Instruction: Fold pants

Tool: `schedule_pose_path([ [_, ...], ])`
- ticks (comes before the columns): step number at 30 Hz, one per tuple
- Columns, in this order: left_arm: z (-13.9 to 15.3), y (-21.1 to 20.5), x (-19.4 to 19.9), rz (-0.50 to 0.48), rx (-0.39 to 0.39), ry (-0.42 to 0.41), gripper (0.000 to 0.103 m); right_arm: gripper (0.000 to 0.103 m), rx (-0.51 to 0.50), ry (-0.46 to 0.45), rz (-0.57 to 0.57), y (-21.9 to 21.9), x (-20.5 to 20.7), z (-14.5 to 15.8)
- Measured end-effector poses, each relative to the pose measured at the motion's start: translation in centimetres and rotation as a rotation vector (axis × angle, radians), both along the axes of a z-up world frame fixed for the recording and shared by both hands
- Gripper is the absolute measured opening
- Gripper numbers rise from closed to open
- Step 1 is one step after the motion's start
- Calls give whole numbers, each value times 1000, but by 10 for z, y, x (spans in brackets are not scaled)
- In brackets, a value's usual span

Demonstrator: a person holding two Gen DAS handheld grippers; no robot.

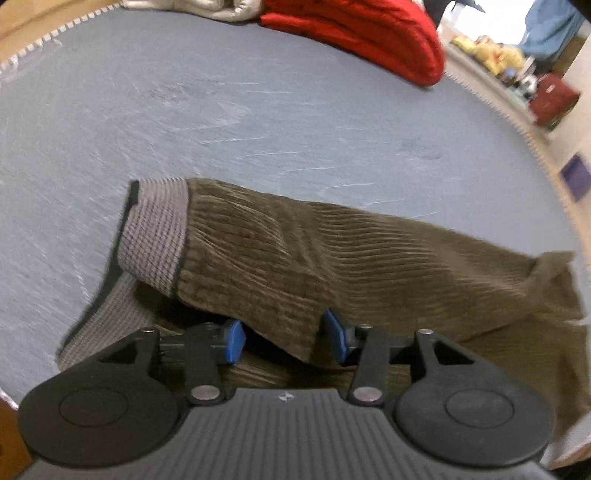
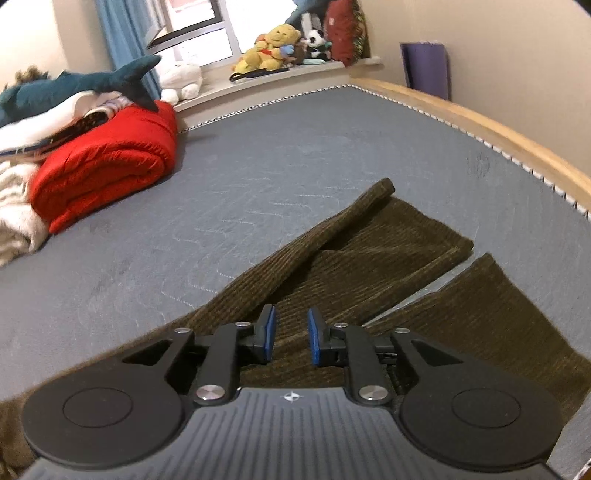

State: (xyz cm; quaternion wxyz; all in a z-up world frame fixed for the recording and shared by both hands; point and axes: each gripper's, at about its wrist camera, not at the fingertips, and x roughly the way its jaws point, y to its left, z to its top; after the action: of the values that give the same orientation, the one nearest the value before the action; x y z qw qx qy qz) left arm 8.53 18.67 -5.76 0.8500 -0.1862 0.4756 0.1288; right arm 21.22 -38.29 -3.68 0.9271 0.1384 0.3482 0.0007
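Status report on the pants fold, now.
Left gripper jaws open, a pants flap hanging between them, unpinched. Right gripper jaws open, over the legs. Pants partly folded on the mattress. Red blanket well clear.

a grey mattress (image 2: 295,155) in a wooden frame (image 2: 480,122); window (image 2: 199,29), blue curtain (image 2: 122,40), cream walls (image 2: 498,37), toys on the sill (image 2: 295,74).

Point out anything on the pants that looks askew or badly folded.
In the right wrist view, one leg of the brown corduroy pants has its long edge rolled over in a diagonal ridge. The two leg ends are split apart, not stacked. Nothing looks damaged.
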Motion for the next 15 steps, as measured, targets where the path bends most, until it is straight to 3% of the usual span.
schedule_pose_path([
  [2, 0, -2, 7, 24, 23, 22, 33, 23, 28, 1, -20, -4, 8, -4],
  [5, 1, -6, 16, 7, 100, 56, 15, 24, 80, 8, -39, -10, 30, -13],
  [10, -2, -19, 15, -17, 220, 18, 13, 24, 186, 42, -62, -20, 80, -40],
  [15, -7, -20, 16, -15, 209, 15, 13, 24, 270, 106, -119, -32, 126, -76],
])
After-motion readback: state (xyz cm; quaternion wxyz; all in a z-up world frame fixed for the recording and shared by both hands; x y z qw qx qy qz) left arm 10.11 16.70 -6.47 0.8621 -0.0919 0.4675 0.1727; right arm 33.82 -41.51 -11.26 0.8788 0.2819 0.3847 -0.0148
